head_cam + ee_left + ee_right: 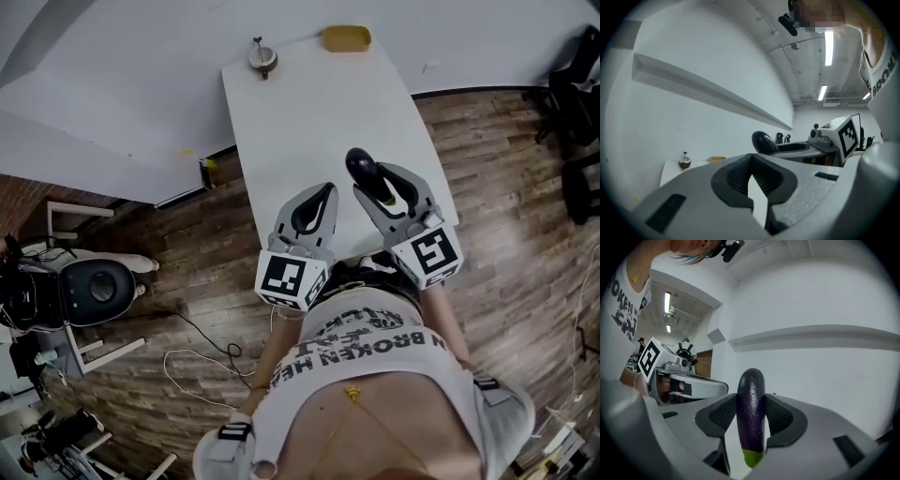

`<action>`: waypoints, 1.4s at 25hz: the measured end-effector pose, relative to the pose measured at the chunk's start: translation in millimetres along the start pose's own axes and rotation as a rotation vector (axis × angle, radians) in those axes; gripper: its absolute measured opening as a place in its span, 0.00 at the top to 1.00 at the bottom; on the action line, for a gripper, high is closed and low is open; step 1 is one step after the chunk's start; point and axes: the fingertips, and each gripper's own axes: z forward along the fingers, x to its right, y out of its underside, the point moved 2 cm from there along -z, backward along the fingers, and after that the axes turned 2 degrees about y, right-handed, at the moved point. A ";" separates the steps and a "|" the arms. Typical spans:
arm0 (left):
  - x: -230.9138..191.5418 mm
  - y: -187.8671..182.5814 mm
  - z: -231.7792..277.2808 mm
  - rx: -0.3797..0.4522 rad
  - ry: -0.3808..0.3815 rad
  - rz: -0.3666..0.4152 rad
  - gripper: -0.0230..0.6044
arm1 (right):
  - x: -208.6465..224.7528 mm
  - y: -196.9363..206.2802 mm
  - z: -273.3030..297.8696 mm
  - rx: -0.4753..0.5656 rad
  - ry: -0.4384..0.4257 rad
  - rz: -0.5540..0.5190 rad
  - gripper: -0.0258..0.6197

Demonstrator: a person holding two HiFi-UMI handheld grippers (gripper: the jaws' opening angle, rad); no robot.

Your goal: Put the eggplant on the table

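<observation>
Head view counts one eggplant, two grippers, one yellow dish and one small brown cup. Dish and cup sit at the far end of a single white table, which stands on a wood-plank floor by a white wall. The right gripper has its fingers fairly wide, clamped on the eggplant over the table's near end. The left gripper has its fingers meeting at the tips, holding nothing.

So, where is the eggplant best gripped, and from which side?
Around its middle, coming from the green stem end, as the right gripper holds it now. The eggplant is long and slim, so the jaws press on its two nearly parallel sides; the rounded tip would probably slip.
</observation>
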 end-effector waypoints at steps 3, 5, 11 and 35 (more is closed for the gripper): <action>-4.4 3.1 1.9 -0.002 0.021 0.001 0.97 | -1.8 4.6 2.9 -0.010 0.015 -0.001 0.67; -6.7 6.1 3.1 -0.004 0.035 0.005 0.97 | -2.2 8.0 4.4 -0.014 0.026 -0.003 0.67; -11.7 12.4 -3.2 -0.020 0.058 0.023 0.97 | -8.9 13.0 6.5 -0.031 0.052 -0.026 0.67; 0.1 -0.2 46.8 -0.008 -0.040 0.014 0.97 | 39.1 9.6 16.3 -0.052 -0.092 -0.056 0.67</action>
